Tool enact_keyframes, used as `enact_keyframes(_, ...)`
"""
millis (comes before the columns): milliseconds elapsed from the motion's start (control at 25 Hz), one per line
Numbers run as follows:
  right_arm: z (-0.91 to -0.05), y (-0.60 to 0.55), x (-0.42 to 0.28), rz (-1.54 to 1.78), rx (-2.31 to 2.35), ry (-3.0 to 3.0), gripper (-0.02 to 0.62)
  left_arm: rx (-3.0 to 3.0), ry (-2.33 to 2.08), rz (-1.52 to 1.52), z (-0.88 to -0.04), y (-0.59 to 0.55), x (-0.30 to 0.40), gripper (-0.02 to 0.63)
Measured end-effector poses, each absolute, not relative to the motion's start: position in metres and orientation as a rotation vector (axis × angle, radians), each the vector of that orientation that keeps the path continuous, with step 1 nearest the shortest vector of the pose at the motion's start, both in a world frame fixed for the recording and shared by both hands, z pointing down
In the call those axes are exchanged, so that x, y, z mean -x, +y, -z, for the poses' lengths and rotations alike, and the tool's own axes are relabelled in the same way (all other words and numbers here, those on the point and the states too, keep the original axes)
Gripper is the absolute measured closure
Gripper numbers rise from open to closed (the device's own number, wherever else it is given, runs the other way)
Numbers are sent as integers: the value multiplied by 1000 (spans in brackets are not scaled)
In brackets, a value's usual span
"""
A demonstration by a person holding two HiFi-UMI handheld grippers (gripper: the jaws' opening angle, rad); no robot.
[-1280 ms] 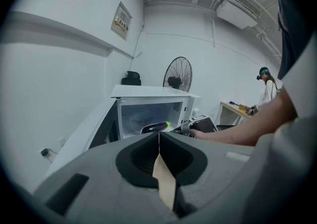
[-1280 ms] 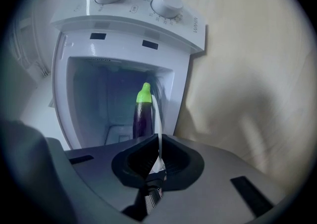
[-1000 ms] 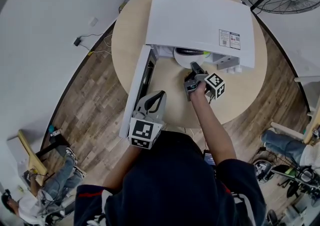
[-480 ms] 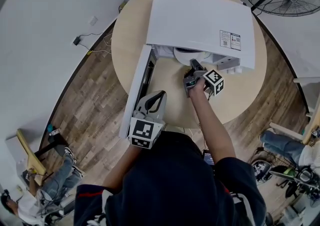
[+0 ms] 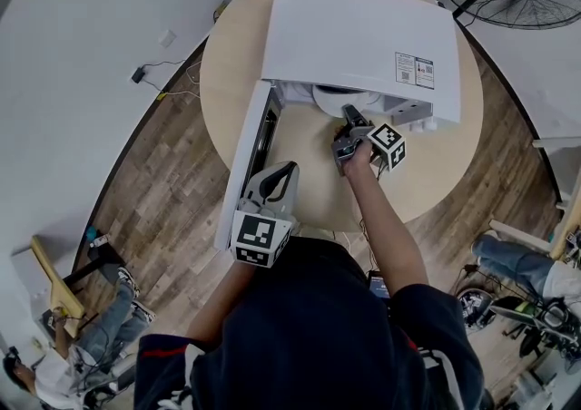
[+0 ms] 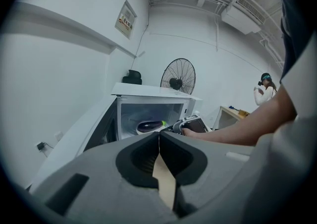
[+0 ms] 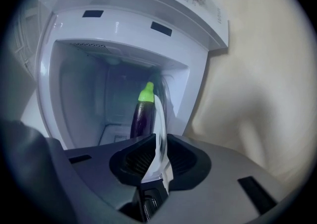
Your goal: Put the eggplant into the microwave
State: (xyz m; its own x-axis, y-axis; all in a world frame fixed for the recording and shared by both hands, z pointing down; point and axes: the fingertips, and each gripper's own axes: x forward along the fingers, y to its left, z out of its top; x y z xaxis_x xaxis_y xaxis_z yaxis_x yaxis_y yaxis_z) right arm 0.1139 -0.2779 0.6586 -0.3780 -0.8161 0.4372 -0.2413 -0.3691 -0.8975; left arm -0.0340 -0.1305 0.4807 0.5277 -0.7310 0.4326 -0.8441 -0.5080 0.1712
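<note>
1. You are clamping the right gripper (image 7: pixel 157 157) on the near rim of a white plate (image 7: pixel 159 116). The jaws are pinching that thin edge between them, so the plate is acting as a tray and you are not squeezing the vegetable itself.
2. The eggplant (image 7: pixel 141 115) is lying along the plate with its green stem end pointing away from you. It is already sitting inside the cavity of the microwave (image 5: pixel 363 36), while the rim you are gripping is at the opening.
3. The door (image 5: pixel 247 159) is standing wide open to your left, giving the right arm a straight path in over the table (image 5: pixel 309 186).
4. You are holding the left gripper (image 5: pixel 281 170) low beside the door's outer end, jaws together with nothing between them. It is probably waiting there to swing the door closed.
5. Judging by this, the task is nearly finished: you are only needing to set the plate flat, let go and back the gripper out.
</note>
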Motion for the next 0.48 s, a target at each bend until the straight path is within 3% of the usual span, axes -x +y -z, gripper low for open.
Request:
enact_keyframes(240,-650,-272,-119,1766,1439,1545,508,-2417,-1310,-428,-478,-137,32,588)
enact_keyframes(480,-646,-257,-121,1713,1555,1756,497,-2419,-1319,-429,-475,-141,32,588)
